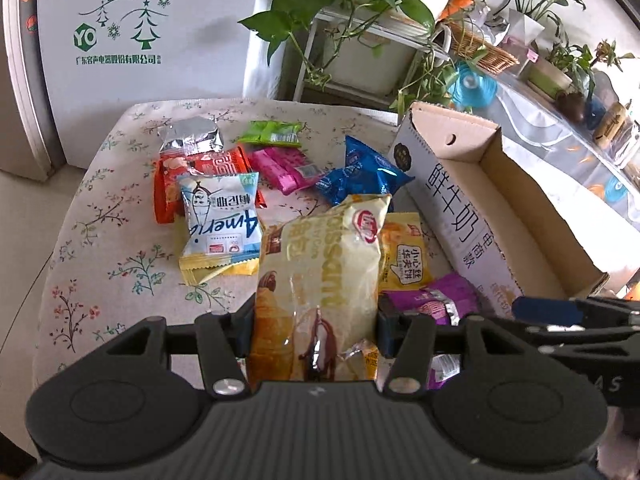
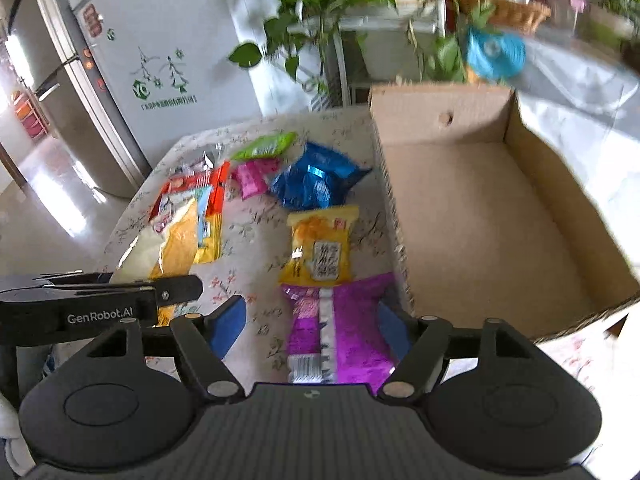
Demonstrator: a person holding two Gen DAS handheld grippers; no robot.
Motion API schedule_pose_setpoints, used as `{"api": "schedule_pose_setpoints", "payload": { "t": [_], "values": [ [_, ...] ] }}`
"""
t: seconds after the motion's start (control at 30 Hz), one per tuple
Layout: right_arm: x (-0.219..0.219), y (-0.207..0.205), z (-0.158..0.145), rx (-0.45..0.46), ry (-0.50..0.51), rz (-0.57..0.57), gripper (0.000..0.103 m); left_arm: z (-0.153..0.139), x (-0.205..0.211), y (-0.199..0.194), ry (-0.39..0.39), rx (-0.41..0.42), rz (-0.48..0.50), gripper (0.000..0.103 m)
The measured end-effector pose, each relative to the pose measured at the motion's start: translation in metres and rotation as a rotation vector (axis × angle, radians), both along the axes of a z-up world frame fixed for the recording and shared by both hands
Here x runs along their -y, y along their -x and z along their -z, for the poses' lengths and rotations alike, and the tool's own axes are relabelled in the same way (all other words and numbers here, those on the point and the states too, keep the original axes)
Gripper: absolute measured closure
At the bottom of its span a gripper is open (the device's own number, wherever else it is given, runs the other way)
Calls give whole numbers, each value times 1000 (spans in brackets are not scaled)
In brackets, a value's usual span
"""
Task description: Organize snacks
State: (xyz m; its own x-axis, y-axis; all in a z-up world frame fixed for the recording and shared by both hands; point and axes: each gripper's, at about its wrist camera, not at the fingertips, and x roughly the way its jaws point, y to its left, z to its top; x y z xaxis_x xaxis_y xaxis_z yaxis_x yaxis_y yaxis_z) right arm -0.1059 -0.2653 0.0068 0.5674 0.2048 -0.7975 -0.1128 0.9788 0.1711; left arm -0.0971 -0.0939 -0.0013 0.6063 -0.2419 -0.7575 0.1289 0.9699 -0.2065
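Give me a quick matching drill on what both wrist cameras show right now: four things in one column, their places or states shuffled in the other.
Things:
1. croissant packet
2. purple packet
3. cardboard box
4. green packet

Places or states:
A. nothing visible inside
B. clamped in the left gripper
C. at the far side of the tablecloth, beyond the pink packet
D. lying on the cloth between the open jaws of the right gripper

Pairs: 1-B, 2-D, 3-A, 4-C
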Motion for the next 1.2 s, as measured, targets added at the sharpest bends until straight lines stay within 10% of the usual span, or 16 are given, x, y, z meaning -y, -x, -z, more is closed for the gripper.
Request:
{"api": "schedule_pose_setpoints", "payload": {
  "t": [0.53,0.7,1.2],
  "values": [
    [-35,-11,36,-72,136,16,4,21,-22,-10,21,-22,-47,49],
    [-36,-8,25,-88,-54,-56,6,23,-34,-15,27,-28,-88,49],
    [-20,2,42,-82,143,176,6,27,-36,-18,42,-37,-97,49]
  ]
}}
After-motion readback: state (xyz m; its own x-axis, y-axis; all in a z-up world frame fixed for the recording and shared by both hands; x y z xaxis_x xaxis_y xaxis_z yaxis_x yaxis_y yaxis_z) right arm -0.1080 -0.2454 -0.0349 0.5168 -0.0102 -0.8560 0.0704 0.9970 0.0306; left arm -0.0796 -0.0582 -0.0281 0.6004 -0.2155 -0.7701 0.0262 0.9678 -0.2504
